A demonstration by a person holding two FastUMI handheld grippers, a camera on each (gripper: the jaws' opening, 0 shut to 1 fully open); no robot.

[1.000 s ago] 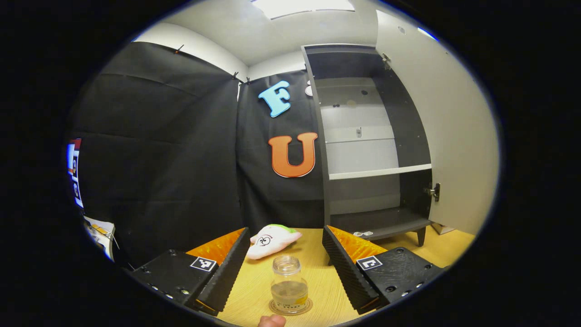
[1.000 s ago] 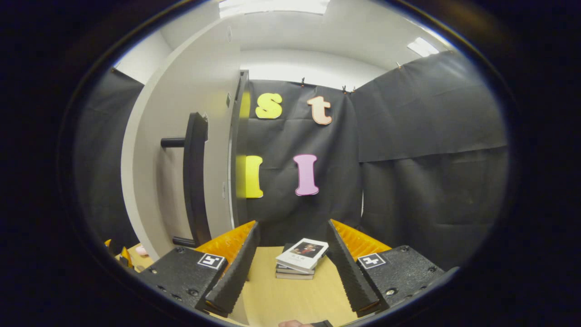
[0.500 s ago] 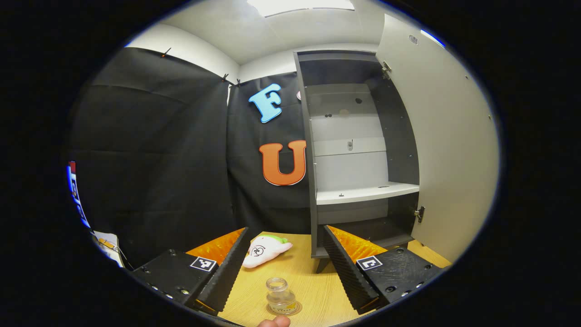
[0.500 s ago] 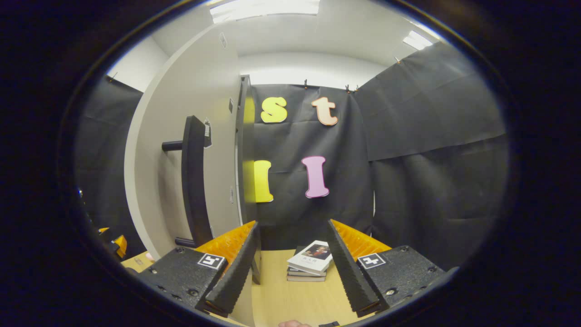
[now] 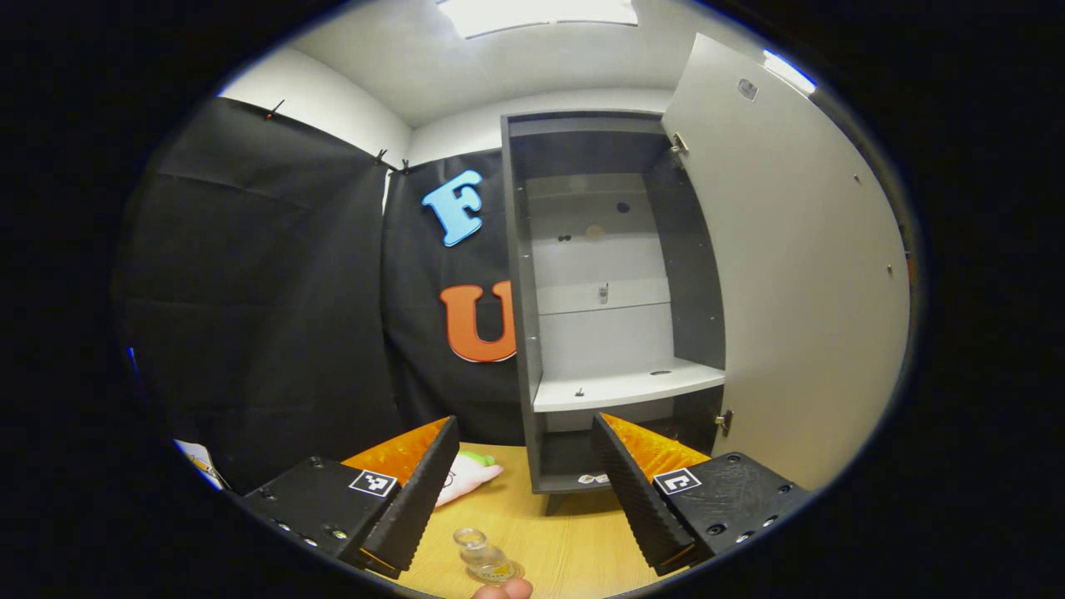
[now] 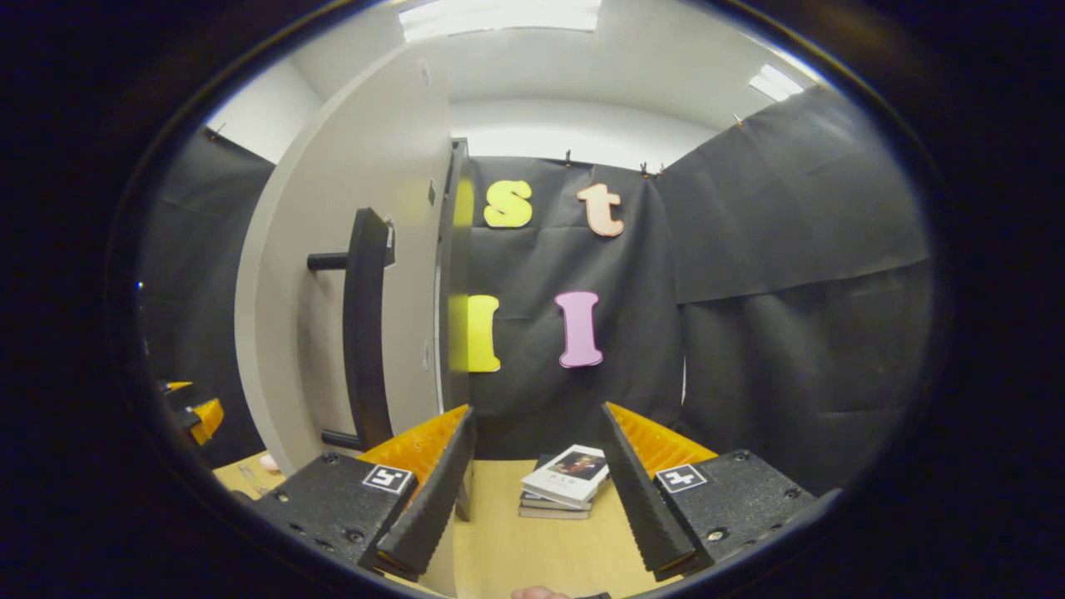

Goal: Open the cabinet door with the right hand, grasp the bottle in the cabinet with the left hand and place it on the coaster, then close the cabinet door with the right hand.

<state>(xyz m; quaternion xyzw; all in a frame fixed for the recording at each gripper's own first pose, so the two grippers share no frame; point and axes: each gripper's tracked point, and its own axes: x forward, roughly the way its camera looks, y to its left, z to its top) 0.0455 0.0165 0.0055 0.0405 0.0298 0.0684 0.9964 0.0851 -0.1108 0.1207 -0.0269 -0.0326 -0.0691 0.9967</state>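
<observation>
From my left gripper [image 5: 524, 491] I look across a light wooden tabletop [image 5: 574, 545], its jaws standing wide apart with nothing between them. The small clear glass bottle [image 5: 481, 556] stands upright on a round coaster [image 5: 509, 572] at the bottom edge of that view, below the gap between the fingers and touched by neither. A fingertip [image 5: 502, 589] of a person's hand pokes in just under it. Further back on the table lies a white plush toy with a green top [image 5: 464, 485], partly hidden by the left finger. Behind it rises the tall dark grey cabinet [image 5: 520, 333], standing on short legs, with a pale back panel and a white shelf [image 5: 626, 388] across it; I see nothing on that shelf beyond a couple of small marks I cannot identify. Its pale door [image 5: 799, 274] is swung wide open to the right.

My right gripper [image 6: 537, 491] also has its jaws apart and empty. In its view the outer face of the door carries a long black bar handle [image 6: 364, 329], to the left of the fingers and apart from them. A short stack of books [image 6: 564, 482] lies on the table ahead. Black cloth walls the booth, with a white ceiling and bright light panels [image 6: 499, 15] overhead.
</observation>
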